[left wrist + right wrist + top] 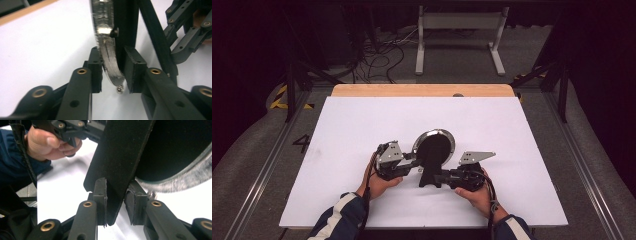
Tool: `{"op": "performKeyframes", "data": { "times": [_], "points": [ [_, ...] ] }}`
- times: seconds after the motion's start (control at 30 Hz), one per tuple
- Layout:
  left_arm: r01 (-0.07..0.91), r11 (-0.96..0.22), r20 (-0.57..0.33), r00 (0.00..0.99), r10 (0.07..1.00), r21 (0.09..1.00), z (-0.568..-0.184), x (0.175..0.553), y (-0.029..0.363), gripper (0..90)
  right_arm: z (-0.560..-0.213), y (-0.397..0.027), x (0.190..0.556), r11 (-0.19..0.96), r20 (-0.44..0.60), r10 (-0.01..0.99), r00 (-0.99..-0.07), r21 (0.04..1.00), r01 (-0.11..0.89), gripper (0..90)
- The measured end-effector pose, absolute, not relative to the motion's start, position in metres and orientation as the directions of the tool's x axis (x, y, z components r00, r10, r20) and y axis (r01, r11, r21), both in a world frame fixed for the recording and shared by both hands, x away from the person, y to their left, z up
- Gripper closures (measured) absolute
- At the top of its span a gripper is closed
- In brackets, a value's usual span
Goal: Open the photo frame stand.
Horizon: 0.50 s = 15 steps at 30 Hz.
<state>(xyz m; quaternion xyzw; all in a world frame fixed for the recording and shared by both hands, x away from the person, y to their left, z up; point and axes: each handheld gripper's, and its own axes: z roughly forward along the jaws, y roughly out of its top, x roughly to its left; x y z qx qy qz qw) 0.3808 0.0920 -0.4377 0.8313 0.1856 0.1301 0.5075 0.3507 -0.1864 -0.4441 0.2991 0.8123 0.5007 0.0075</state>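
Round mirror (435,146) clamped between left gripper (414,162), right gripper (443,176).

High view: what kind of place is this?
Likely a lab recording station: a table under a white sheet, metal floor rails, loose cables on the floor, dark surroundings.

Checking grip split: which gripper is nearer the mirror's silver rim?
Left. The left gripper clamps the silver rim and its black backing. The right gripper clamps the black stand flap, just off the rim.
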Motion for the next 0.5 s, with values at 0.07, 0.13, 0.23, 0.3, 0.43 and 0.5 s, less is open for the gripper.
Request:
{"op": "performKeyframes", "data": {
  "times": [0.07,0.13,0.23,0.3,0.43,0.5],
  "points": [
    [0.165,-0.42,0.042,0.896,0.442,0.892,-0.4381,0.3803,0.0928,73.2,-0.4437,-0.186,0.3505,0.329,0.274,0.498,-0.822,0.818,0.472,72.4],
    [0.16,-0.426,0.051,0.895,0.443,0.89,-0.4379,0.38,0.0929,73.3,-0.4436,-0.1863,0.3512,0.33,0.272,0.499,-0.823,0.818,0.47,72.4],
    [0.13,-0.447,0.097,0.889,0.448,0.885,-0.4363,0.3784,0.0924,73.8,-0.4434,-0.1865,0.3512,0.333,0.269,0.499,-0.824,0.818,0.469,72.2],
    [0.124,-0.452,0.111,0.882,0.458,0.883,-0.436,0.3779,0.0931,74.7,-0.4431,-0.1866,0.3512,0.336,0.267,0.499,-0.825,0.817,0.468,71.8],
    [0.109,-0.459,0.135,0.875,0.466,0.882,-0.4363,0.377,0.0933,75.5,-0.443,-0.1864,0.3517,0.343,0.259,0.501,-0.826,0.817,0.464,71.3],
    [0.095,-0.467,0.158,0.867,0.472,0.879,-0.4364,0.3761,0.094,76.1,-0.4426,-0.1862,0.3515,0.349,0.254,0.503,-0.826,0.815,0.462,70.9]
  ]
}}
